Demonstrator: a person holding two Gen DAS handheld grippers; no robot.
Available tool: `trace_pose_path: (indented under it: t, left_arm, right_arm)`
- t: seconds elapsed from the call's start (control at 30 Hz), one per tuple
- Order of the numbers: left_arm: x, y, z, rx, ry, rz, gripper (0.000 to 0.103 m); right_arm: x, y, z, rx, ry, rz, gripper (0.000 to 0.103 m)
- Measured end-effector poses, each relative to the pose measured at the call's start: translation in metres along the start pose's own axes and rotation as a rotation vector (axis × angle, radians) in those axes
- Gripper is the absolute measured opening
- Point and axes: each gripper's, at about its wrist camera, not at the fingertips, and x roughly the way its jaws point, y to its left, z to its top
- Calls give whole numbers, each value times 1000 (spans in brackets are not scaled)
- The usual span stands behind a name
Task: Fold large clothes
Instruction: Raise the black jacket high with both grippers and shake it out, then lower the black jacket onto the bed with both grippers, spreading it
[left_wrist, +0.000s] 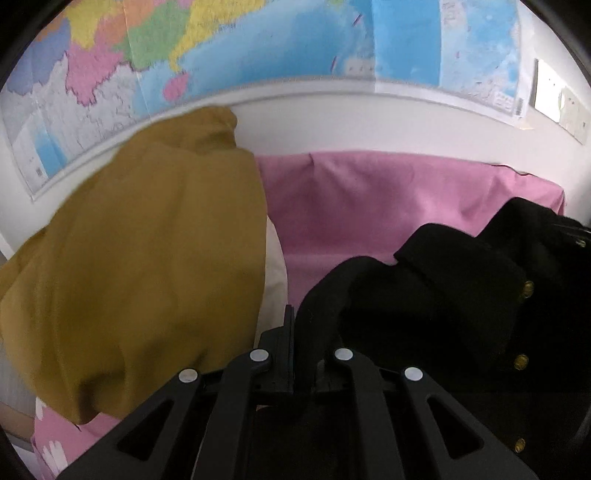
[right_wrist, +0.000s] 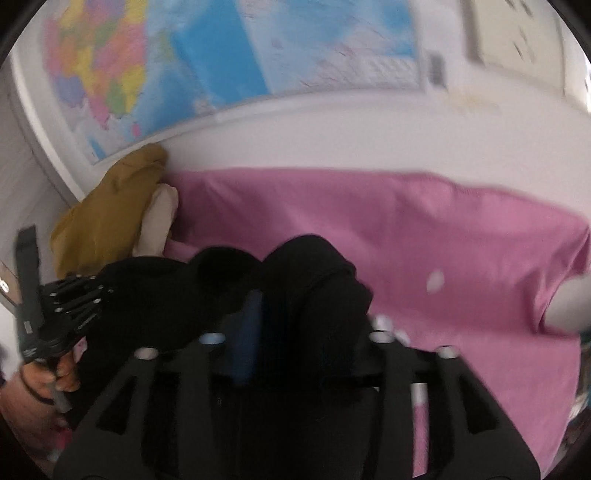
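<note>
The black coat (left_wrist: 461, 302), gold buttons down one edge, lies bunched on the pink sheet (left_wrist: 388, 199) at the near side, part of it draped over both tools. The left gripper (left_wrist: 303, 354) has its jaws pressed together, pinching a fold of the coat. The right gripper (right_wrist: 295, 332) is blurred; its jaws look spread, with cloth bulging between them, though I cannot tell whether the pads press it. This seems the laying-out step: the coat is being brought to the sheet and is not yet flat. Next it needs spreading open and smoothing. A mustard garment (left_wrist: 147, 266) is heaped at the left, over something cream. A map (left_wrist: 221, 55) covers the white wall behind.
</note>
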Motion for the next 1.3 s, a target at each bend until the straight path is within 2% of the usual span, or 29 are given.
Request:
trace_pose_path:
  t: [0.03, 0.07, 0.17, 0.23, 0.33, 0.43, 0.57, 0.6, 0.63, 0.67, 0.7, 0.73, 0.8, 0.9, 0.97, 1.03, 1.07, 1.1, 1.13, 1.17, 1.2, 1.23, 1.27, 1.3]
  left_arm:
    - [3, 3, 0, -3, 5, -3, 7]
    - [5, 5, 0, -3, 10, -3, 9]
    - [10, 10, -2, 12, 17, -1, 11]
    - [12, 14, -4, 27, 22, 9, 12]
    - [17, 14, -4, 40, 25, 24, 13]
    - [15, 4, -3, 48, 22, 34, 15]
    - [19, 1, 0, 49, 22, 40, 16]
    - [19, 0, 1, 48, 24, 40, 16]
    - [19, -1, 2, 49, 24, 41, 16]
    - [22, -2, 3, 49, 24, 43, 16]
    - [21, -2, 3, 47, 24, 43, 16]
    - [20, -3, 3, 47, 23, 44, 16]
    - [21, -4, 2, 46, 27, 46, 16]
    - [24, -3, 3, 38, 28, 40, 16]
    - [25, -3, 3, 33, 30, 32, 19]
    - [29, -8, 1, 59, 39, 52, 24]
    - [31, -11, 0, 72, 42, 68, 26]
    - [32, -14, -1, 85, 42, 76, 28]
    - [33, -17, -2, 101, 48, 73, 35]
    - [33, -19, -2, 111, 54, 67, 38]
    - [32, -21, -2, 124, 56, 59, 44]
    - [31, -23, -3, 142, 59, 58, 47]
    - [31, -23, -2, 141, 58, 58, 47]
    - [27, -22, -1, 132, 52, 38, 50]
  right_arm:
    - [-15, -7, -4, 1, -20, -10, 77]
    - [-32, -18, -9, 7, -47, -7, 81]
    - [-67, -57, -28, 85, -46, 33, 79]
    - [-77, -79, -52, 108, 9, 6, 65]
    - [-76, -92, -88, 81, 109, -34, 57]
    - [-73, -88, -122, 52, 191, -17, 56]
    - [-67, -60, -151, -21, 260, 63, 59]
    - [-65, -51, -156, -58, 267, 58, 55]
    - [-63, -46, -158, -79, 273, 51, 33]
    - [-63, -41, -159, -91, 275, 52, 16]
    - [-68, -39, -155, -89, 256, 36, 7]
    - [-75, -39, -150, -90, 233, 21, 6]
    - [-102, -45, -134, -83, 133, -24, 6]
    - [-154, -69, -109, 7, -49, -65, 6]
    - [-161, -73, -105, 9, -89, -102, 6]
    - [-144, -84, -107, 81, -50, -115, 7]
    - [-127, -90, -112, 119, 11, -132, 7]
    - [-113, -94, -117, 129, 73, -157, 12]
    - [-105, -94, -121, 126, 113, -157, 20]
    - [-104, -96, -122, 127, 128, -139, 26]
    - [-106, -98, -122, 133, 135, -98, 42]
    - [-115, -96, -120, 137, 91, -98, 53]
    - [-126, -95, -114, 136, 33, -102, 57]
    - [-134, -94, -107, 137, -14, -64, 61]
